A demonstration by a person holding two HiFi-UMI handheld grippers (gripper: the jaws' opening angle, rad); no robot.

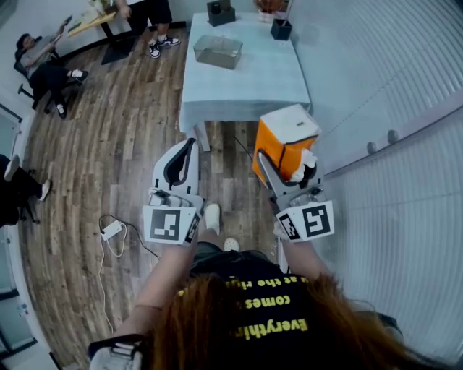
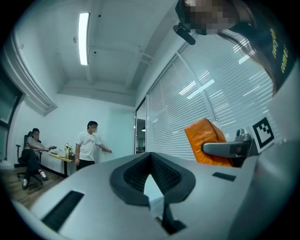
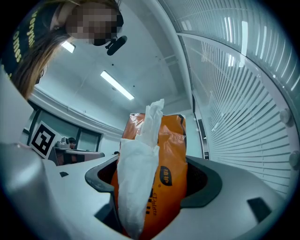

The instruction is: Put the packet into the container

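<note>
Head view, nearest first: each hand carries tongs with a marker cube at the back, the left cube (image 1: pixel 171 224) and the right cube (image 1: pixel 307 220) just above the person's dark shirt. The left tongs (image 1: pixel 179 162) point forward over the wooden floor (image 1: pixel 108 144). In the left gripper view the left tongs (image 2: pixel 152 180) are clenched, their dark pads meeting at the far end with nothing between them.

The right tongs (image 1: pixel 289 170) are clamped on the orange packet (image 1: pixel 286 137), which is held up in the air just in front of the near edge of the counter (image 1: pixel 246 87). In the right gripper view the right tongs (image 3: pixel 154 187) squeeze the packet (image 3: pixel 171 159) from both sides, and a white tissue (image 3: pixel 136 178) sticks up along its front.

A white cable (image 1: pixel 112 231) lies on the floor to the left.

Farther off, the counter wears a pale blue cloth. The clear container (image 1: pixel 218 50) stands on its far half, well apart from the packet. Two dark boxes (image 1: pixel 221 11) stand behind it. People (image 1: pixel 43 69) are at the far left, and slatted blinds (image 1: pixel 391 65) run along the right.
</note>
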